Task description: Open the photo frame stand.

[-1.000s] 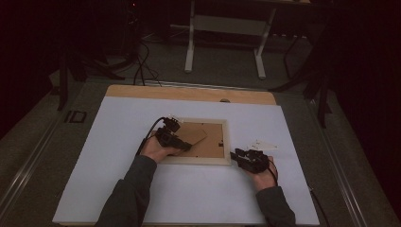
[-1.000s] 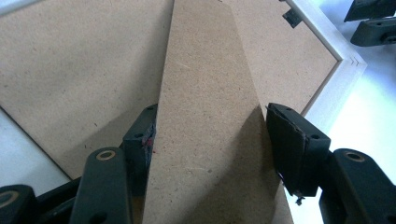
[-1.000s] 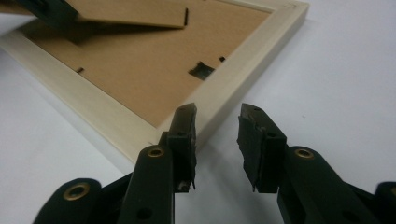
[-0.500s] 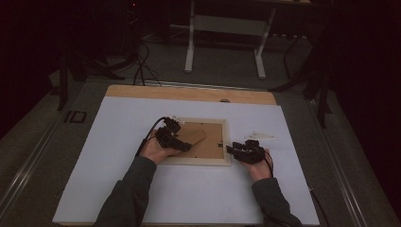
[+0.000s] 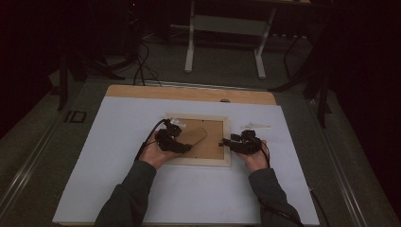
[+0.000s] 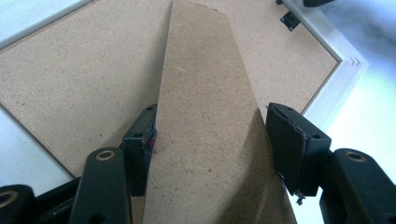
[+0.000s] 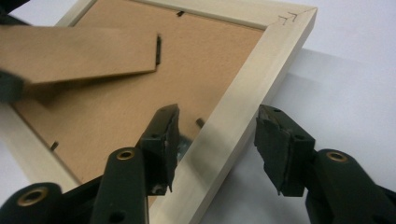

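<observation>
Picture frame lies face-down mid-worktop. Left tool straddles the raised fibreboard stand, 1 jaw touching its edge, the other just off: not clamped. Right tool stands apart astride the frame's right rail. Step looks like steadying the frame while working the stand. Next: close right on the rail. Versus 1.0 s ago, right hand moved in from clear of the frame.
</observation>
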The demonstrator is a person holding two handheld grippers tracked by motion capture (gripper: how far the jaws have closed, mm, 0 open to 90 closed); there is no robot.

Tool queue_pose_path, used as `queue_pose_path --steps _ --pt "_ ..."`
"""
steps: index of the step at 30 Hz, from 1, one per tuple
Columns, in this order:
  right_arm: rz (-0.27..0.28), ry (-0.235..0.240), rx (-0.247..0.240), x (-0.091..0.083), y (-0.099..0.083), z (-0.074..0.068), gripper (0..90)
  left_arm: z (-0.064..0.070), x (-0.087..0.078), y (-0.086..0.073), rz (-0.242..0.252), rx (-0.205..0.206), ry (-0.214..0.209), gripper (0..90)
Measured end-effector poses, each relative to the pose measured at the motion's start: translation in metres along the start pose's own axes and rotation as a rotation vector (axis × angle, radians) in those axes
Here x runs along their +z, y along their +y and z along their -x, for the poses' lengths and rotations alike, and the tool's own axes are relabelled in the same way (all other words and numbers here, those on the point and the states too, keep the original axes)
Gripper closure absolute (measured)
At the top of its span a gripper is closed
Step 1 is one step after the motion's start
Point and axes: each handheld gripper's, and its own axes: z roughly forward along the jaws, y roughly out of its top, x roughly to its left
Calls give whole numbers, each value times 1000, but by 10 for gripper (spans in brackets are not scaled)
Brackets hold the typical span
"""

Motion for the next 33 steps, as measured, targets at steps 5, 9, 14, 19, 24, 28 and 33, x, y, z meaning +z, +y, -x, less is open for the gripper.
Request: queue_pose_path --steps 5,9,14,19,24,28,33 --pt "6 10 37 3 9 6 447 6 -3 -3 23 26 26 413" --pt "-4 19 33 6 17 6 433 10 -6 -3 37 49 45 412" --pt "-28 30 50 11 23 8 402 17 -8 -7 59 65 72 412" --pt "-45 50 67 14 25 12 385 23 -11 -10 86 91 99 412" --pt "-37 68 70 15 28 12 368 27 -13 -10 98 124 115 412" --pt "-33 116 93 16 33 14 327 33 -16 -10 113 172 144 412" --pt "-46 142 92 20 35 13 295 35 -18 -11 128 194 149 410"
